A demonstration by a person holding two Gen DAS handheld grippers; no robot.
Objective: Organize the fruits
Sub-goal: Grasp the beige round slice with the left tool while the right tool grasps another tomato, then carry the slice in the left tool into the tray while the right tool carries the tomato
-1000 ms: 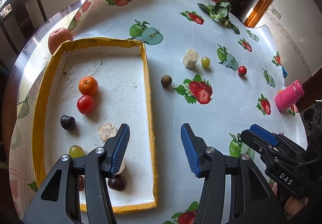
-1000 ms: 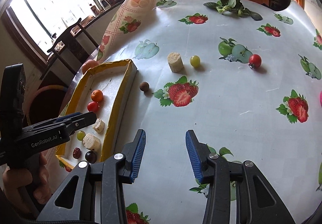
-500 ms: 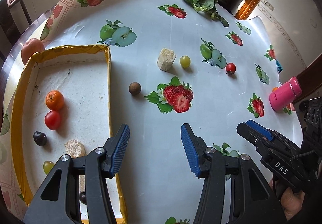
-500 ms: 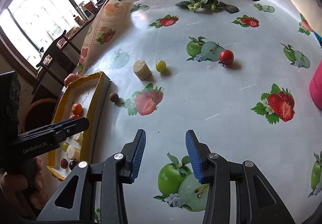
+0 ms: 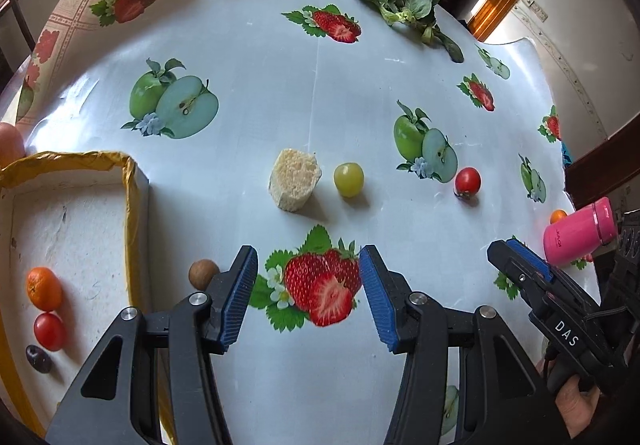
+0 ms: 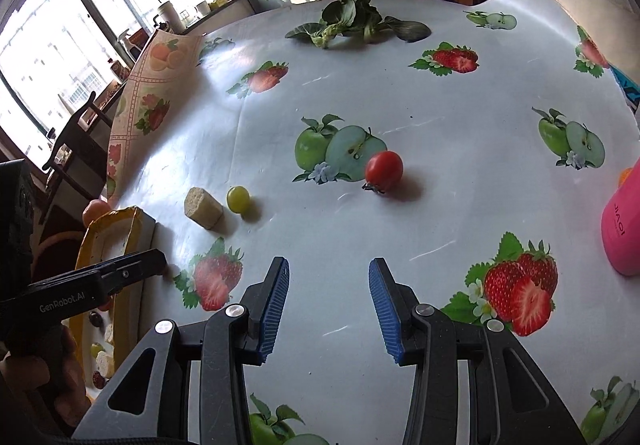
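My left gripper (image 5: 307, 261) is open and empty above a printed strawberry. Just ahead of it lie a pale spongy chunk (image 5: 294, 185) and a green grape (image 5: 349, 179). A brown round fruit (image 5: 203, 273) sits by its left finger. Further right is a cherry tomato (image 5: 467, 181). The yellow-rimmed tray (image 5: 132, 205) at the left holds an orange (image 5: 44, 287), a tomato (image 5: 49, 331) and a dark plum (image 5: 38, 358). My right gripper (image 6: 328, 269) has nothing between its jaws, which are opening. The cherry tomato (image 6: 383, 170) lies ahead of it, the grape (image 6: 238, 199) and chunk (image 6: 202, 207) to its left.
A pink bottle (image 5: 580, 233) lies at the table's right edge with a small orange fruit (image 5: 558, 216) behind it. Leafy greens (image 5: 408, 5) lie at the far side. An apple (image 5: 8, 143) sits beyond the tray. The oilcloth curls up at the far left.
Both grippers have moved right, away from the tray and closer to the loose fruit. The tray has slid to the left edge of both views. The right jaws stand slightly wider.
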